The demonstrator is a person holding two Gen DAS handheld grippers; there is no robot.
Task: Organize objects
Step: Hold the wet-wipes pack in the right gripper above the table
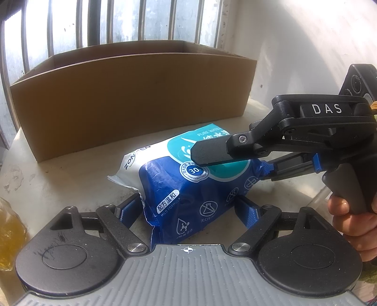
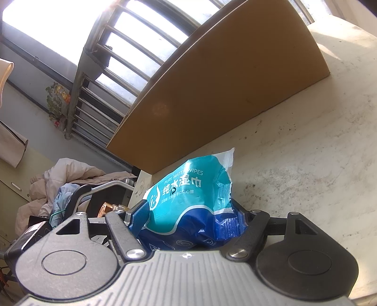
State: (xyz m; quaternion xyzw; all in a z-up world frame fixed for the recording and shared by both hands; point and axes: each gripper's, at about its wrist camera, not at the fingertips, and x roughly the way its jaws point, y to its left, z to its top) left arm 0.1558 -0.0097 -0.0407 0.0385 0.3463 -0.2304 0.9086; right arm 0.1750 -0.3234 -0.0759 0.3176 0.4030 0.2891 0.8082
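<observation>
A blue and teal pack of wet wipes (image 1: 188, 183) lies on the white table (image 1: 70, 174) in front of a brown cardboard box (image 1: 132, 94). My left gripper (image 1: 188, 209) has its blue pads on either side of the pack's near end; they appear to touch it. My right gripper (image 1: 235, 164) comes in from the right, turned on its side, and is shut on the pack from above and below. In the right wrist view the pack (image 2: 188, 204) sits squeezed between the right gripper's (image 2: 195, 221) pads, with the box (image 2: 219, 94) beyond.
A yellowish bag (image 1: 9, 233) lies at the table's left edge. A barred window (image 1: 117, 21) stands behind the box. A white wall (image 1: 306, 42) is at the right. Off the table's left, clothes and a chair (image 2: 70, 188) show.
</observation>
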